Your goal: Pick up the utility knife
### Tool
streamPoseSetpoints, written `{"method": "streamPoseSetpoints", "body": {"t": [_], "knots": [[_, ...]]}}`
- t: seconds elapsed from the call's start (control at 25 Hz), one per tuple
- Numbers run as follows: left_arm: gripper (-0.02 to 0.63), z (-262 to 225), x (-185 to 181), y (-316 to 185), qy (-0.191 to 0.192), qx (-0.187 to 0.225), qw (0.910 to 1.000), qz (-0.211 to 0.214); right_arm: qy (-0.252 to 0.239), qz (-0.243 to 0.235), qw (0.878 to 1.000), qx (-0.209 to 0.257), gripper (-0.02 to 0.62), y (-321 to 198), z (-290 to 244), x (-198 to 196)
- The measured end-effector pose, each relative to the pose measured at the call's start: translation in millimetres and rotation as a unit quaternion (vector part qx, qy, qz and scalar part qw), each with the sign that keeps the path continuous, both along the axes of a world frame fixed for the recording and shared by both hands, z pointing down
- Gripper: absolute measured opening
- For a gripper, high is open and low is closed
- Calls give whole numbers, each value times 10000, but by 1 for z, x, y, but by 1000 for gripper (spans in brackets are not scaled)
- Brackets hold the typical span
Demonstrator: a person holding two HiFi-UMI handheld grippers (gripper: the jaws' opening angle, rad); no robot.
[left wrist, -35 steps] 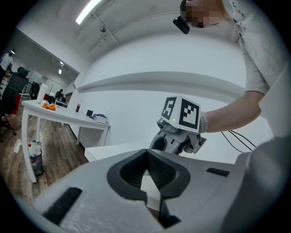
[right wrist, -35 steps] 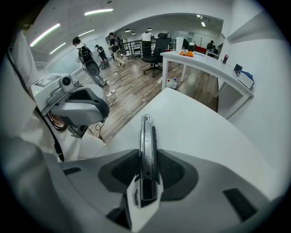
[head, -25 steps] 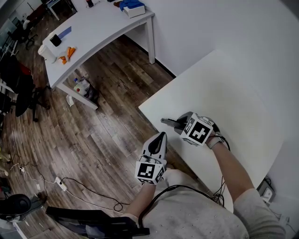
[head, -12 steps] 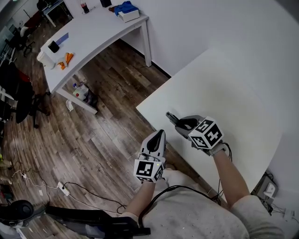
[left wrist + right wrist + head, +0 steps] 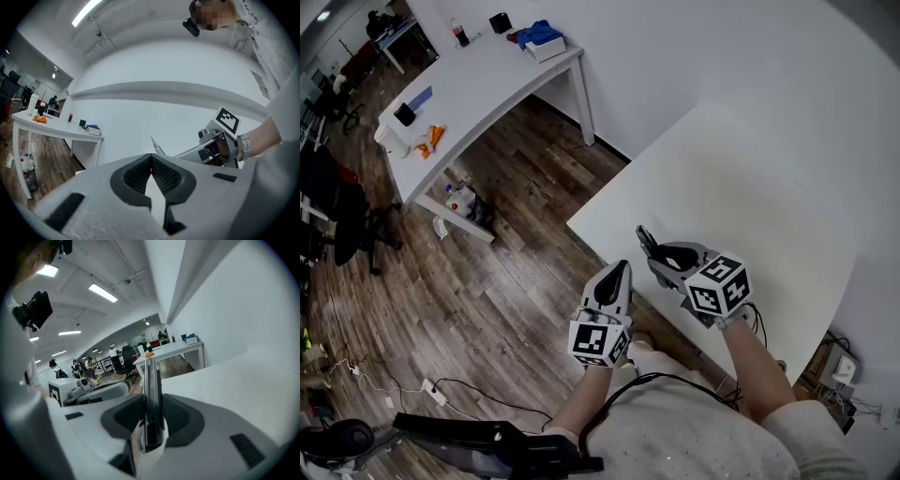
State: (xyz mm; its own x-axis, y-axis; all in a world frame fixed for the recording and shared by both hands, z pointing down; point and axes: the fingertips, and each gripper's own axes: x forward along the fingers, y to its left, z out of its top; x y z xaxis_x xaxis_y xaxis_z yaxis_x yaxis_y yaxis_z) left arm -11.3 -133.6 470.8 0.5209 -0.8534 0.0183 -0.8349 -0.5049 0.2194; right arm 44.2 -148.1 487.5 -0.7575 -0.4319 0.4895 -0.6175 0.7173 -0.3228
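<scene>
White bench (image 5: 750, 187) fills the right half of the head view, bare and set against a white wall, with dark wooden floor (image 5: 516, 234) spreading away to the left. The utility knife (image 5: 646, 244) is held over the bench's near left edge. It is a slim dark bar clamped in the right claw (image 5: 661, 262), and its tip reaches out toward 11 o'clock. In the right gripper view the knife (image 5: 151, 394) stands on edge between the two ribbed pads, which press on its flat sides. Its long body runs straight away from the camera, and no part of it touches the bench top. The marker cube (image 5: 719, 286) sits behind that claw at 4 o'clock, at the end of a bare forearm with a wrist strap. Just beside it, at 9 o'clock and over the floor rather than the bench, the left claw (image 5: 622, 274) points toward 12 o'clock. In the left gripper view its pads meet at their tips with nothing between them, and the knife's tip shows just above them. Its own cube (image 5: 600, 342) lies toward 6 o'clock. Farther out, at 11 o'clock, a second bench (image 5: 478, 80) carries an orange item (image 5: 429, 141), a blue item (image 5: 539, 36) and a few small dark things. A thin cable (image 5: 487, 394) trails over the floor at 7 o'clock.
</scene>
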Motion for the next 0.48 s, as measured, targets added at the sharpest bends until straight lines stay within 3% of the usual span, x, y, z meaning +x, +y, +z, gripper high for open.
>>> {"method": "streamPoseSetpoints", "body": {"t": [0.48], "knots": [[6,-46,2,14,40,228,9996,142,-904,766,9925,309,130,15,-62,5]]}}
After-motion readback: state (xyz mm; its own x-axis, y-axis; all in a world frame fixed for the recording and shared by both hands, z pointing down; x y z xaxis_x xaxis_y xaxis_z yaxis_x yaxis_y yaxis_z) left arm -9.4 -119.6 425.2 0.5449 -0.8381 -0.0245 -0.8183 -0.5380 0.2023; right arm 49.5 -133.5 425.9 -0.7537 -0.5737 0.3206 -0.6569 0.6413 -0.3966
